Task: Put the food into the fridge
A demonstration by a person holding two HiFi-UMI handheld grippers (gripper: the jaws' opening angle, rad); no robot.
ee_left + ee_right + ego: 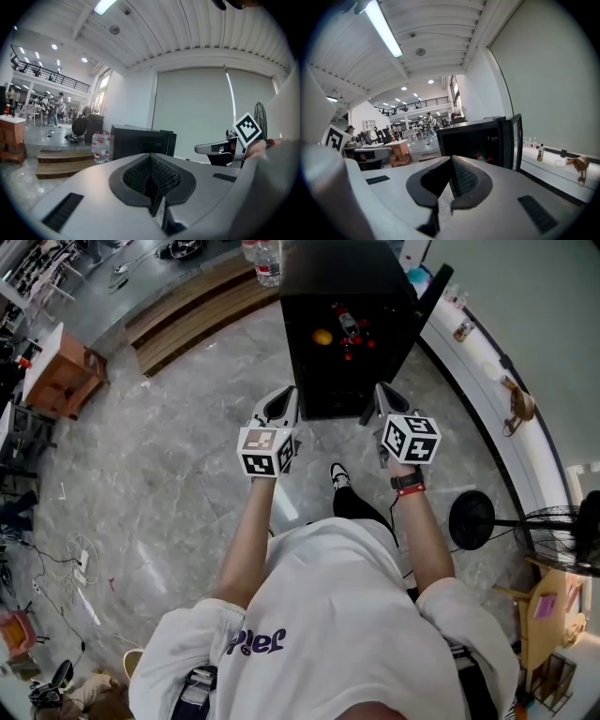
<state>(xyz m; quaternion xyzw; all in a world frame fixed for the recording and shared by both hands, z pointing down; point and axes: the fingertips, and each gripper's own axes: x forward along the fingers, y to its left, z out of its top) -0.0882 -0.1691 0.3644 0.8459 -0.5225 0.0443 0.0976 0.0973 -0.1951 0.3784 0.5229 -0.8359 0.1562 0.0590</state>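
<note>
A black mini fridge (317,390) stands on the floor ahead of me, its door (433,294) swung open to the right. Inside lie an orange (322,337), a bottle (349,324) and some red items (356,348). My left gripper (281,401) is held level just before the fridge's left front corner, its jaws shut with nothing between them (151,176). My right gripper (386,397) hangs before the right front corner, also shut and empty (451,178). In the right gripper view the open fridge (464,136) and its door (516,140) stand close ahead.
A white ledge (487,362) with small items runs along the wall at the right. A standing fan (553,535) and a round black base (471,519) are at the right. Water bottles (267,261) and wooden steps (187,315) lie behind the fridge. A wooden cabinet (61,371) stands at the far left.
</note>
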